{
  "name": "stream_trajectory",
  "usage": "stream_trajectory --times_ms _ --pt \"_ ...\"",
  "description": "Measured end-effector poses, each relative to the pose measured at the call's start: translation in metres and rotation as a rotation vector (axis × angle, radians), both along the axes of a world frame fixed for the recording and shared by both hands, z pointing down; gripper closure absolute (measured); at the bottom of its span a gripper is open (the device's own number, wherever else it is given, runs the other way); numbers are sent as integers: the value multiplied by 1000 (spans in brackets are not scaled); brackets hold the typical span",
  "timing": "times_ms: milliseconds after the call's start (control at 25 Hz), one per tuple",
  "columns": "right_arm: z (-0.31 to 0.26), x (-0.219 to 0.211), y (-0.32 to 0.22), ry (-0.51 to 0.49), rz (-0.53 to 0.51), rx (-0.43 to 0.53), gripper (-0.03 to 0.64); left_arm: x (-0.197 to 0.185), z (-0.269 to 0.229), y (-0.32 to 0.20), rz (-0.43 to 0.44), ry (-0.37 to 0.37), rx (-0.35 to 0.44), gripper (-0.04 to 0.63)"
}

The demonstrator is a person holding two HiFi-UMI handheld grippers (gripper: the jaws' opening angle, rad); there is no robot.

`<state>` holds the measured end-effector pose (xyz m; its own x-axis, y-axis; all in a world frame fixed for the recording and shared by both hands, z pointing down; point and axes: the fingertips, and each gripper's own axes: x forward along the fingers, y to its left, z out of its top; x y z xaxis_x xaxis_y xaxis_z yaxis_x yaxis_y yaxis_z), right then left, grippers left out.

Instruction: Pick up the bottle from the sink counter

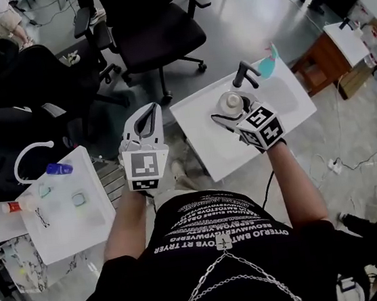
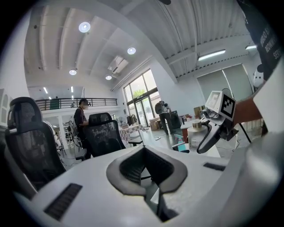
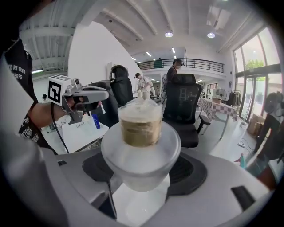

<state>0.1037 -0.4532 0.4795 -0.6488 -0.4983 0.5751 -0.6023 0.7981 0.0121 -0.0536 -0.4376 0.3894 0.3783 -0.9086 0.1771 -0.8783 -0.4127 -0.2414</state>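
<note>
Grey floor and black chairs [image 1: 153, 28] filled the top of the head view. Right of the middle stood a white desk [image 1: 285, 100]. The right gripper [image 3: 143, 173] squeezed the clear bottle [image 1: 231, 103] over that desk, probably so it would not slip. The left gripper [image 1: 148, 112], near the middle, was closed and empty, off to the side, likely so it would not bump anything.

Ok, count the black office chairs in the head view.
2. One black office chair stands at top centre, a second office chair at upper left. More may be hidden beyond the frame.
</note>
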Motion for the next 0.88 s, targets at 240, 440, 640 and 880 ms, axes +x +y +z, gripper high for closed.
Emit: stream_trajectory --times_ms 240,440,640,880 --pt "-24 19 19 8 16 30 284 27 -4 23 17 -5 20 591" --pt "-35 23 33 6 -5 35 284 41 -10 37 21 -16 33 591" --pt "-35 29 45 -3 -19 13 283 56 -16 45 40 -19 38 591" --pt "-29 32 41 -17 -20 3 282 70 -7 45 62 -25 20 591"
